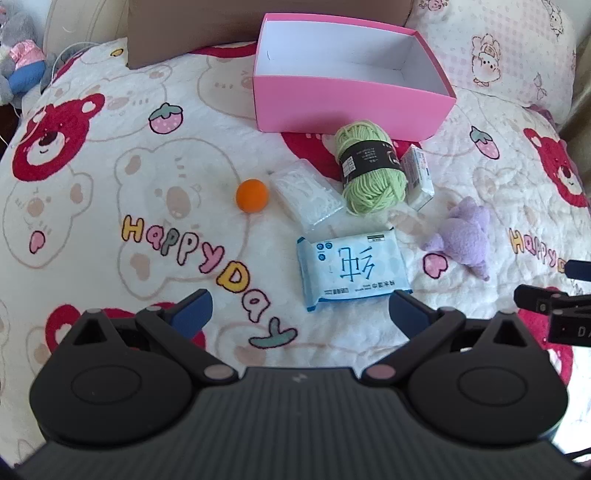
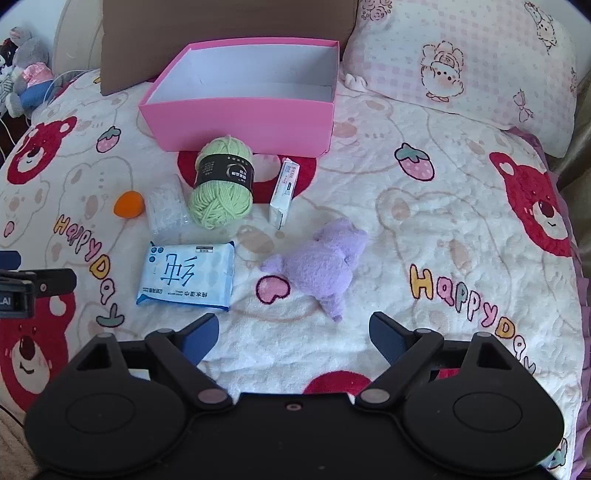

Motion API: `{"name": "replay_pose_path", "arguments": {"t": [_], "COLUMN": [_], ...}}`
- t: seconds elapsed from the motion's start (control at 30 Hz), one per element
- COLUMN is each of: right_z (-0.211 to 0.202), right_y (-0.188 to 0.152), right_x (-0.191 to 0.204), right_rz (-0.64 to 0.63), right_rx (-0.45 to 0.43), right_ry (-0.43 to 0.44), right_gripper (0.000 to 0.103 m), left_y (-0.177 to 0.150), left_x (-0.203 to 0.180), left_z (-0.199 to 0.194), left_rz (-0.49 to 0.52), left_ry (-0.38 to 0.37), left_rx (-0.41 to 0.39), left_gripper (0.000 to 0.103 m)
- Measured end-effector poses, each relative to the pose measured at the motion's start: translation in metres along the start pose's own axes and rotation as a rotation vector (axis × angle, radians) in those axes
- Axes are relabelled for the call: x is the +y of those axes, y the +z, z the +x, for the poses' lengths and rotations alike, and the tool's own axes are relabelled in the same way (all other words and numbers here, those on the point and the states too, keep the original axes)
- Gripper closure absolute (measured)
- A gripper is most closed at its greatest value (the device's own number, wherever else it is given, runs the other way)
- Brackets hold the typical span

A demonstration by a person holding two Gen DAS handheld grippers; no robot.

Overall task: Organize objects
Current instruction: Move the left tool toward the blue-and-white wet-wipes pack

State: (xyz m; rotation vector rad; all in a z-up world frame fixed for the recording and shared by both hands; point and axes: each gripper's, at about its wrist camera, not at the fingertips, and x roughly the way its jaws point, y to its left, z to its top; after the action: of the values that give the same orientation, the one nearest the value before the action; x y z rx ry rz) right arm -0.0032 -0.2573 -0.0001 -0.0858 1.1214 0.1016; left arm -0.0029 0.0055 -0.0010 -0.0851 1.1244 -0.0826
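Note:
An empty pink box [image 1: 351, 103] [image 2: 240, 125] stands on the bed at the back. In front of it lie a green yarn skein [image 1: 369, 166] [image 2: 223, 184], a small white packet [image 1: 419, 177] [image 2: 284, 192], a clear plastic pack [image 1: 306, 194] [image 2: 166, 208], an orange ball [image 1: 252, 195] [image 2: 128, 205], a blue wet-wipes pack [image 1: 352, 269] [image 2: 188, 277] and a purple plush toy [image 1: 461, 236] [image 2: 321, 262]. My left gripper [image 1: 301, 314] hovers open, just short of the wipes pack. My right gripper [image 2: 293, 336] is open too, near the plush toy, holding nothing.
The bed is covered by a white blanket with red bears and "Happy Day" lettering [image 1: 147, 240] [image 2: 461, 288]. A pillow [image 2: 461, 66] lies at the back right, a brown cushion [image 2: 221, 26] stands behind the box, and stuffed toys [image 2: 26, 74] sit far left.

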Motion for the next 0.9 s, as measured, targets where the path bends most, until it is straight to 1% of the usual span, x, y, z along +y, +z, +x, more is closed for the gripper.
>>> {"name": "replay_pose_path", "arguments": {"t": [0.1, 0.17, 0.37, 0.47, 0.67, 0.9], "right_z": [0.001, 0.001, 0.002, 0.002, 0.002, 0.001], "right_y": [0.0, 0.0, 0.0, 0.0, -0.001, -0.001], "right_x": [-0.001, 0.0, -0.001, -0.001, -0.001, -0.004], "right_rz": [-0.002, -0.003, 0.0, -0.001, 0.0, 0.007], "right_rx": [0.001, 0.002, 0.002, 0.002, 0.001, 0.0], "right_ry": [-0.002, -0.002, 0.007, 0.006, 0.005, -0.004], "right_gripper": [0.012, 0.012, 0.012, 0.012, 0.012, 0.012], "left_y": [-0.001, -0.001, -0.001, -0.001, -0.002, -0.003], "left_x": [0.002, 0.0, -0.009, -0.012, -0.014, -0.018], "left_z": [0.003, 0.003, -0.005, -0.008, -0.006, -0.006], "left_rz": [-0.023, -0.009, 0.059, 0.074, 0.073, 0.116], "left_ry": [-0.031, -0.022, 0.041, 0.035, 0.022, 0.051], "left_rx": [0.012, 0.011, -0.01, -0.012, 0.0, 0.009], "left_gripper": [0.0, 0.0, 0.0, 0.0, 0.0, 0.0]}}
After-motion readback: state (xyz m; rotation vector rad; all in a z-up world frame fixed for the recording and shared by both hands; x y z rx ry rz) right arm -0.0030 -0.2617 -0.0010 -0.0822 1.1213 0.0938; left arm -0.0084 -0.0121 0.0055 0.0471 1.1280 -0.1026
